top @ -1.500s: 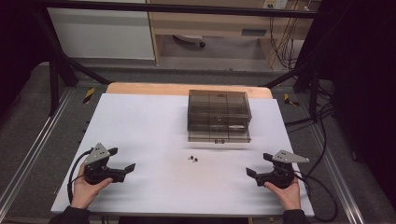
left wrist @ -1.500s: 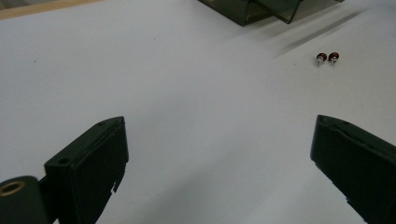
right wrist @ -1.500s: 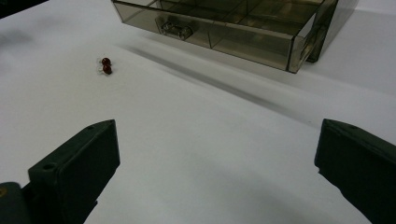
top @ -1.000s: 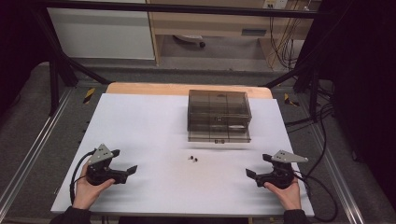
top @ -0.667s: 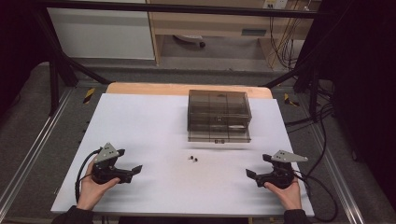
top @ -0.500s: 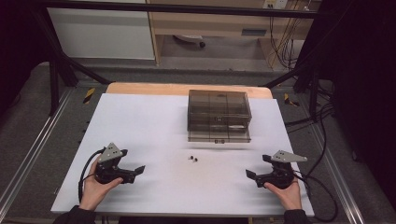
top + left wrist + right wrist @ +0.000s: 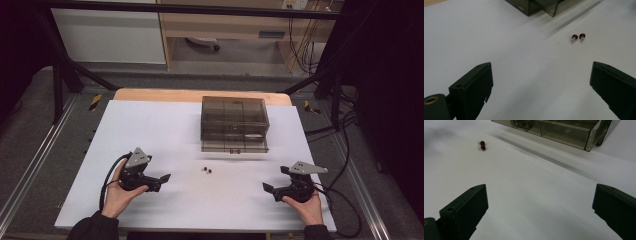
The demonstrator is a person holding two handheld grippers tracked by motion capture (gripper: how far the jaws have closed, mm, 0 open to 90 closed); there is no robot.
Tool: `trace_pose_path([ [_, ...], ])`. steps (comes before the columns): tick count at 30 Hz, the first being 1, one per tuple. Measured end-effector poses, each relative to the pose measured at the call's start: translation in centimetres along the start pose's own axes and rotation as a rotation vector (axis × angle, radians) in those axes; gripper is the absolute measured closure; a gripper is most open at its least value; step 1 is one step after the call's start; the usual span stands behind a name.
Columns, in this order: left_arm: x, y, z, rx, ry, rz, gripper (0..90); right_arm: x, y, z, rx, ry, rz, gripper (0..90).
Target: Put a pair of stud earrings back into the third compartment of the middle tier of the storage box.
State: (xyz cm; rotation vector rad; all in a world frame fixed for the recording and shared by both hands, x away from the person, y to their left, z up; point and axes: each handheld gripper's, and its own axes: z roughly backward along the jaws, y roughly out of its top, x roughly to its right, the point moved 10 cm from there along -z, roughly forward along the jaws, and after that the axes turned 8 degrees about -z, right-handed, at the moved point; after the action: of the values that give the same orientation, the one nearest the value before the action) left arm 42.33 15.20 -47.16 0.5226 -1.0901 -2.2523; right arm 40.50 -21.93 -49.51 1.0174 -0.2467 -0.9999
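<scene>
At about 7 o'clock on the white table sheet [image 7: 165, 125], the left black hand-held gripper [image 7: 162, 178] rests low in the person's left hand [image 7: 117, 195], its jaws spread wide and holding nothing, pointing toward 3 o'clock. At about 5 o'clock the right black hand-held gripper [image 7: 266, 187] sits in the right hand [image 7: 307, 206], jaws likewise wide apart and empty, pointing toward 9 o'clock. A black cable loops from each gripper back toward the near edge.

Between the two grippers, a little beyond the line joining them, lie two small dark-red round-headed pieces [image 7: 206, 170], side by side and just about touching, flat on the bare sheet. In the left gripper view these pieces [image 7: 578, 37] appear at roughly 1 o'clock ahead of the open jaws; in the right gripper view they [image 7: 482, 145] appear at about 11 o'clock. Only open white sheet lies between either gripper and them; nothing stands in the way.

Farther on, at 12 o'clock from the pieces and near but apart from them, stands a smoky translucent plastic compartment box [image 7: 234, 123], with dividers visible through its top. Its near front edge faces the pieces. Beyond the box, the wooden table edge [image 7: 160, 94] shows past the sheet, then grey floor and a pale cabinet [image 7: 110, 35] at 11 o'clock.
</scene>
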Motion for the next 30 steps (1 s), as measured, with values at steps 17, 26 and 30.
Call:
trace_pose_path([
  [17,2.5,2.4,-4.2,-0.044,-0.054,-0.036,5.0,0.0,-0.1,-0.1,-0.009,-0.002,0.009,0.6],
  [26,3.2,3.1,-6.0,-0.065,-0.061,-0.048,6.9,0.1,-0.1,0.0,-0.007,-0.003,0.011,0.6],
  [30,3.5,3.3,-6.8,-0.078,-0.067,-0.05,8.4,0.1,-0.1,-0.1,-0.009,-0.004,0.01,0.6],
])
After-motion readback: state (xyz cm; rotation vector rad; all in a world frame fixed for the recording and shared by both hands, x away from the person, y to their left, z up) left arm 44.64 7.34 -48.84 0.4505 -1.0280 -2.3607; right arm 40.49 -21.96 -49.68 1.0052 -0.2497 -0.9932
